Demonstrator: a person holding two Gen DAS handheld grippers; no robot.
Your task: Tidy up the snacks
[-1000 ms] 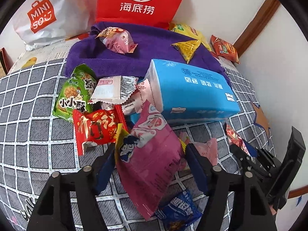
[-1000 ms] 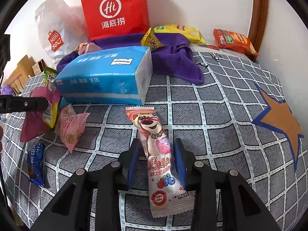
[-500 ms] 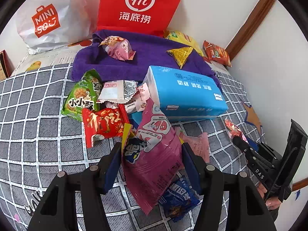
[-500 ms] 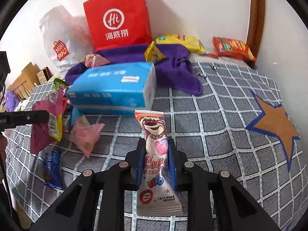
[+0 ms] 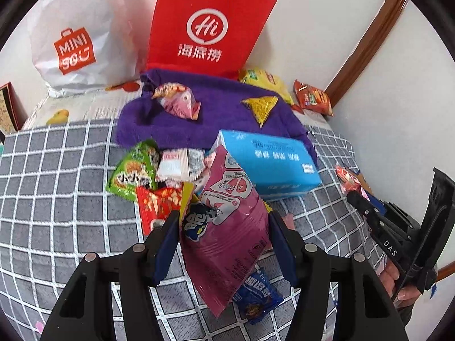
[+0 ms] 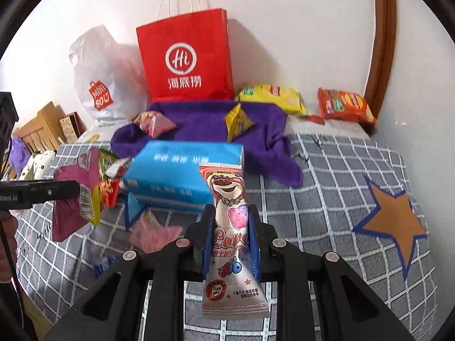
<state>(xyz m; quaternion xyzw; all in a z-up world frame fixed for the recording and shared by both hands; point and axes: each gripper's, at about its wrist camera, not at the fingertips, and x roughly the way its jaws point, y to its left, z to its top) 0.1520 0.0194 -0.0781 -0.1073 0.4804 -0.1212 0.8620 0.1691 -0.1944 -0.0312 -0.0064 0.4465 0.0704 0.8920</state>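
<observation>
The left gripper (image 5: 224,244) holds a big pink snack bag (image 5: 227,227) between its two blue pads. The pads press on the bag's sides, and the bag hangs above the grey checked bed cover (image 5: 57,199). The bag's bottom corner hides part of a small dark blue packet (image 5: 256,295) lying on the cover. The bag also hides the front corner of the blue tissue pack (image 5: 273,164).

The right gripper (image 6: 230,244) is pinched tight on a long thin bear snack (image 6: 230,227). Its jaws stand narrow, and the snack sticks out above and below them. Both grippers' jaws closed a little more just now, each with its snack between them.

Beside the tissue pack lie a green packet (image 5: 133,173), a white packet (image 5: 179,164) and a red packet (image 5: 159,204), piled so each hides part of the next. A pale pink packet (image 6: 153,233) on the cover is too blurry to read.

Behind them, a purple towel (image 5: 221,113) holds a pink packet (image 5: 179,102) and a yellow triangle packet (image 5: 260,106). A red paper bag (image 6: 184,59) and a white plastic bag (image 5: 76,37) stand at the wall. A person's hand (image 5: 398,278) on the right gripper's handle is mostly hidden.
</observation>
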